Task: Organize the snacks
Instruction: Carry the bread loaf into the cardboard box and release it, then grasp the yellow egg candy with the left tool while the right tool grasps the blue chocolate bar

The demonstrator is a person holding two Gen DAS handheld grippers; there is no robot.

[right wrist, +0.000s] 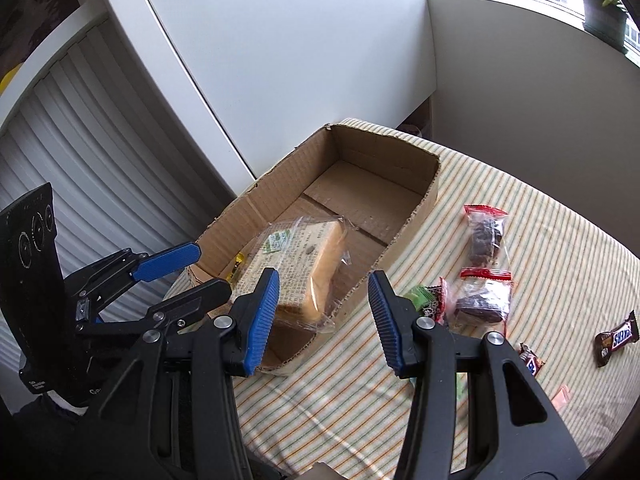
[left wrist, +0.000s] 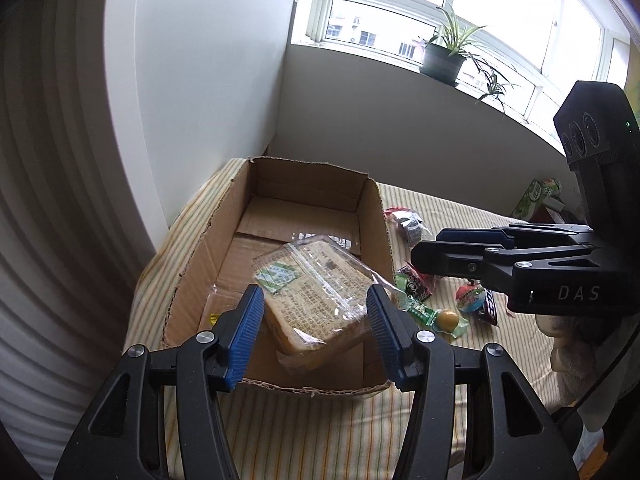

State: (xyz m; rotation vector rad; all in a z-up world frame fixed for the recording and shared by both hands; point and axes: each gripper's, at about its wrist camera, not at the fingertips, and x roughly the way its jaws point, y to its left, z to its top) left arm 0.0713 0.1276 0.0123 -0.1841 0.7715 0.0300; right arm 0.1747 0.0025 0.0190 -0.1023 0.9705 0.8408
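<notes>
An open cardboard box (left wrist: pixel 372 216) (right wrist: pixel 416 216) stands on the striped tablecloth. A wrapped bread pack (left wrist: pixel 320 296) (right wrist: pixel 296 268) lies tilted inside it, near the front wall. My left gripper (left wrist: pixel 316 316) is open, its blue pads on either side of the bread, just above the box's front; it shows in the right wrist view (right wrist: pixel 180 276). My right gripper (right wrist: pixel 324 312) is open and empty over the box's right wall; in the left wrist view (left wrist: pixel 432 246) it hovers above the loose snacks.
Loose snacks lie right of the box: two red-topped dark snack bags (right wrist: pixel 484 232) (right wrist: pixel 484 296), a green candy (right wrist: pixel 418 296), Snickers bars (right wrist: pixel 616 338), a round sweet (left wrist: pixel 446 320). A white wall stands behind the box. A potted plant (left wrist: pixel 444 60) sits on the windowsill.
</notes>
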